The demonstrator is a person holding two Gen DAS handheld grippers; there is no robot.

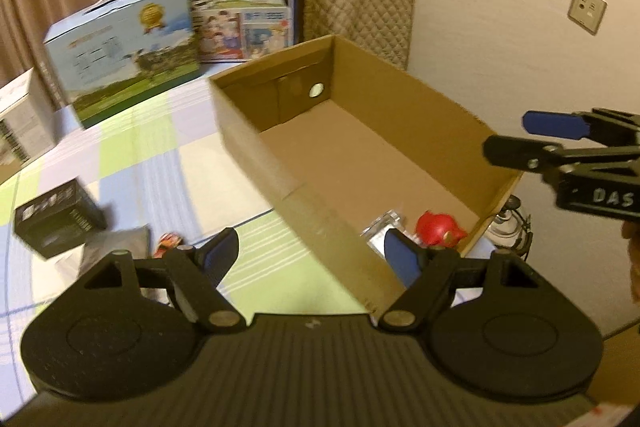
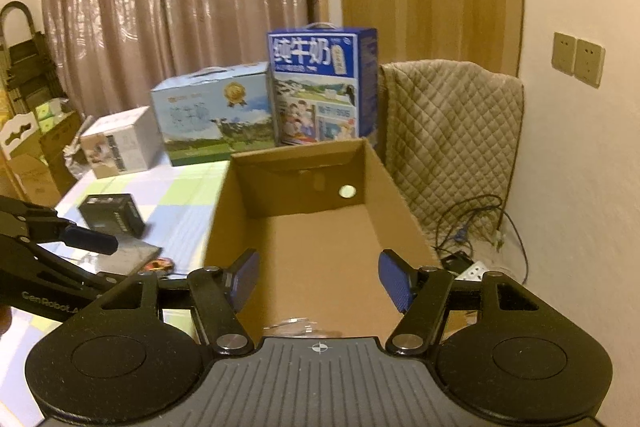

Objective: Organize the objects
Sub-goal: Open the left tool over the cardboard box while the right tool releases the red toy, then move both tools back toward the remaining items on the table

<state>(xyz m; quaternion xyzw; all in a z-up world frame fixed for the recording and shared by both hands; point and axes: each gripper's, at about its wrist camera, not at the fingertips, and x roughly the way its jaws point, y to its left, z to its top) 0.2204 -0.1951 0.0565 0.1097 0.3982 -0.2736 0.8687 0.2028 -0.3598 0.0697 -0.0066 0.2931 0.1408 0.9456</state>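
An open cardboard box (image 1: 256, 147) stands on the checked tablecloth; it also shows in the right wrist view (image 2: 224, 211). Inside its near end lie a red toy (image 1: 438, 227) and a clear plastic packet (image 1: 380, 227); the packet (image 2: 292, 325) barely shows in the right wrist view. My left gripper (image 1: 312, 255) is open and empty above the box's near left wall. My right gripper (image 2: 320, 279) is open and empty above the box's near end; it shows at the right of the left wrist view (image 1: 516, 137). A small black box (image 1: 60, 221), a grey flat pouch (image 1: 114, 247) and a red-yellow small item (image 1: 168, 243) lie left of the box.
Two milk cartons (image 2: 324, 87) (image 2: 212, 115) and a white box (image 2: 120, 143) stand at the table's far side. A quilted chair back (image 2: 452, 131) is behind the box. Cables and a power strip (image 2: 472, 259) lie on the floor by the right wall.
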